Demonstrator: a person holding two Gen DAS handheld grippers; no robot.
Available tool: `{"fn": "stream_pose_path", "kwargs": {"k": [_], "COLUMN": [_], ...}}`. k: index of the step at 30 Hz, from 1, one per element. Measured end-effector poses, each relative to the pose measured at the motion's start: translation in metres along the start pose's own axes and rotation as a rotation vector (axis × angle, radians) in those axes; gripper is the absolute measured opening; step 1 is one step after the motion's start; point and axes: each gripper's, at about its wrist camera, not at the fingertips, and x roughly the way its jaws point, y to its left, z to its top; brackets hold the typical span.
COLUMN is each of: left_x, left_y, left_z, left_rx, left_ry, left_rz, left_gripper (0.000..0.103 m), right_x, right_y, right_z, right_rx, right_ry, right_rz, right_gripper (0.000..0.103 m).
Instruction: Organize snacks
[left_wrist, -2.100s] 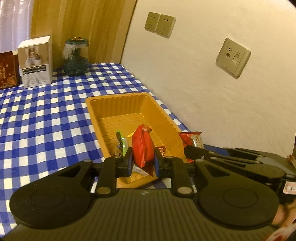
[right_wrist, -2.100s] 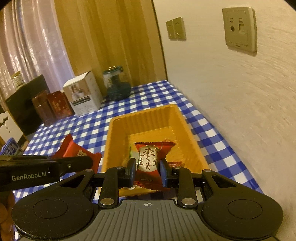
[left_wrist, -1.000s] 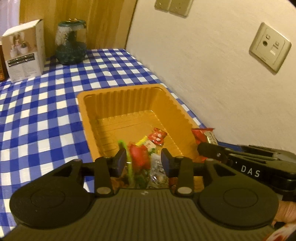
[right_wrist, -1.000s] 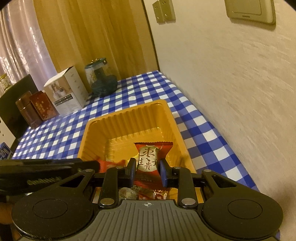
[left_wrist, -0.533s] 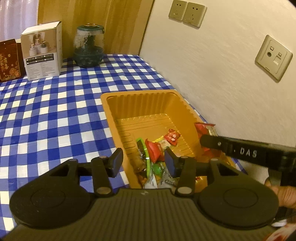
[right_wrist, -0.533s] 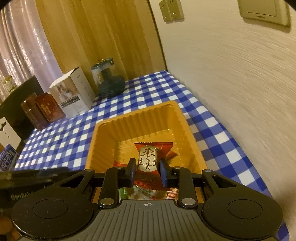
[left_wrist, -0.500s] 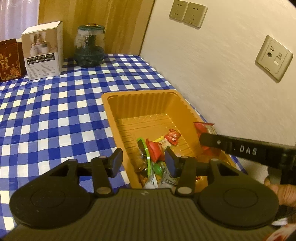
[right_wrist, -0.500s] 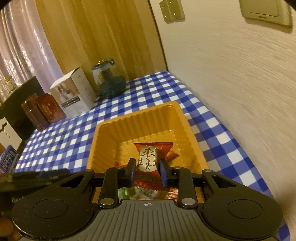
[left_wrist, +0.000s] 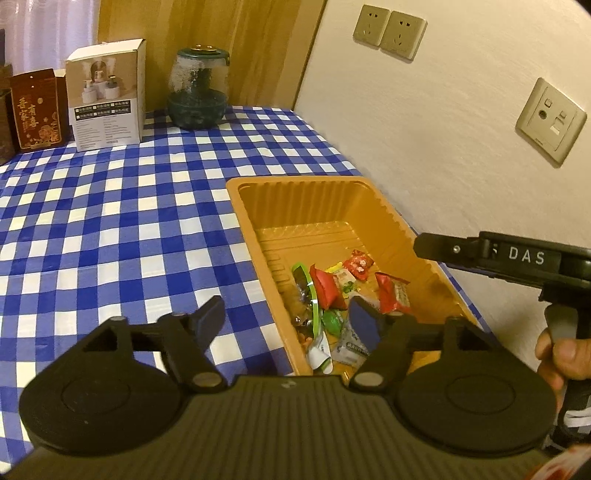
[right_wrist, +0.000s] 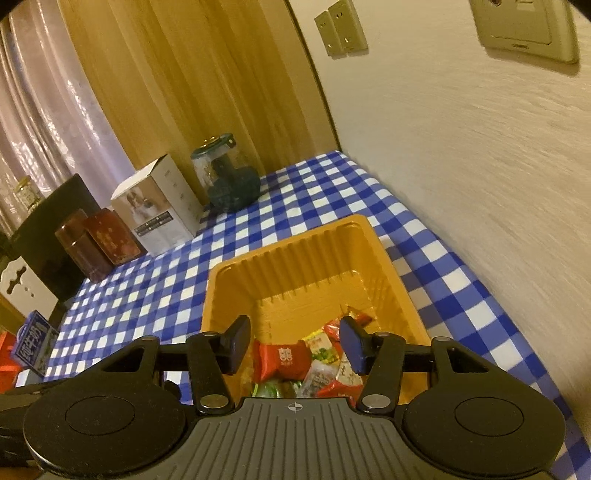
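In the left wrist view, the left gripper (left_wrist: 286, 319) is seen above the near end of the orange tray (left_wrist: 236, 192); its jaws have just been opening and are spread wide, with nothing pressed between the pads. The snacks (left_wrist: 332, 291) are piled inside the tray at its near end (red, green and silvery wrappers mixed together). The right gripper (left_wrist: 436, 247) is seen reaching over the tray's right rim, and a hand (left_wrist: 561, 354) is wrapped around its handle. Beyond the tray, a white box (left_wrist: 107, 96) and a glass jar (left_wrist: 199, 92) stand on the blue checked tablecloth (left_wrist: 110, 206). In the right wrist view, the right gripper (right_wrist: 293, 341) is held over the same near end of the tray (right_wrist: 218, 280); its jaws have just been opening too and nothing is clamped, a red packet (right_wrist: 282, 360) lying loose on the pile below.
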Motion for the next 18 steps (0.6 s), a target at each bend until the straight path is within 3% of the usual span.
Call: {"fn": "stream_pose_path", "kwargs": {"k": [5,9,18], "left_x": [-0.016,-0.038,-0.098], "left_y": [0.004,0.004,-0.001], "left_z": [-0.004,-0.010,-0.034], "left_rx": [-0.015,-0.014,-0.017], "left_ry": [-0.016,-0.043,-0.103], "left_rz": [0.023,0.032,0.075], "left_gripper": [0.089,0.100,0.103], "right_x": [-0.017,-0.038,-0.088], "right_y": [0.007,0.015,0.042], "right_z": [-0.005,-0.013,-0.049], "right_rx": [-0.017,-0.033,-0.085], "right_ry": [0.000,-0.004,0.013], "right_rz": [-0.025,-0.049,-0.071], "right_gripper": [0.059,0.075,0.080]}}
